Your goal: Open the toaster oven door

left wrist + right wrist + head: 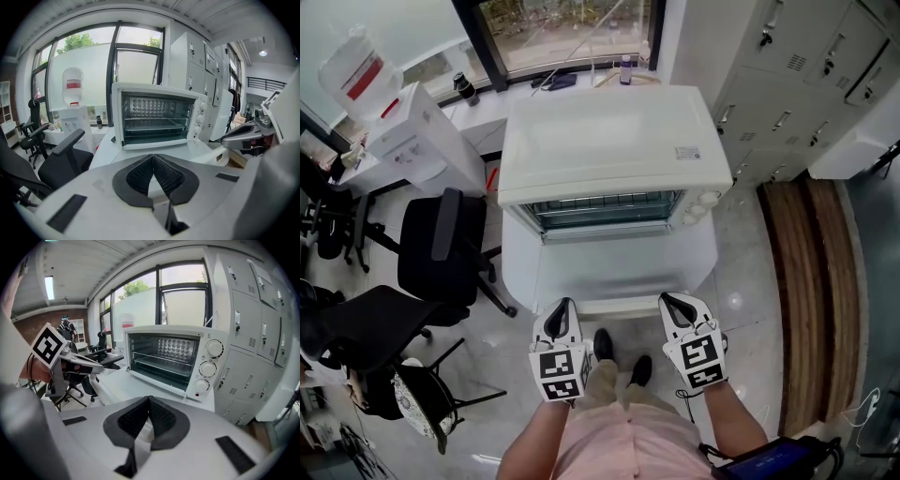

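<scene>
A white toaster oven stands on a white table right in front of me. Its wire racks show plainly through the front, and the door looks lowered to a thin strip along the bottom edge. Three knobs run down its right side. My left gripper and right gripper hover side by side at the table's near edge, well short of the oven. Both are shut with nothing between the pads, as the left gripper and right gripper show in their own views.
Black office chairs stand to the left beside a water dispenser. Grey lockers and a wooden bench line the right side. A small bottle sits on the window sill behind the oven.
</scene>
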Tool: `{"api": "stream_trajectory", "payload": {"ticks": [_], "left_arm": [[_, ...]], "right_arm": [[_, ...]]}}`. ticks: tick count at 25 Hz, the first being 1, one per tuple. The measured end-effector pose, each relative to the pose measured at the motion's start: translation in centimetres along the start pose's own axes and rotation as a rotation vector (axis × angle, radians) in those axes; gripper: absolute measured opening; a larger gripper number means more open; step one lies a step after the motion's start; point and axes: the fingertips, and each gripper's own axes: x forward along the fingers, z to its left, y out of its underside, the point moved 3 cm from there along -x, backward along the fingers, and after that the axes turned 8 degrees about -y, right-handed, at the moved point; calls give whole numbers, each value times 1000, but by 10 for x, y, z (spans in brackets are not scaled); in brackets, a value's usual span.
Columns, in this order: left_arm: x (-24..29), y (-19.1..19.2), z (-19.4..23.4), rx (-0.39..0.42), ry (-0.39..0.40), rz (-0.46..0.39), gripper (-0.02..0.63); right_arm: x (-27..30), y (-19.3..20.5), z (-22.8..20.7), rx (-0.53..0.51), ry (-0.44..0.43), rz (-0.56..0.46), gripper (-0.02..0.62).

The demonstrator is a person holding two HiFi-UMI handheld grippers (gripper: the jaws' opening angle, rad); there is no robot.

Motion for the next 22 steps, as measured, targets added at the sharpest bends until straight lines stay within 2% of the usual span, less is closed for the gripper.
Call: {"api": "stream_trajectory", "payload": {"ticks": [22], "left_arm": [[13,57,5,46,41,116,14]], "right_arm": [[30,54,14,64,-10,108,1]]}}
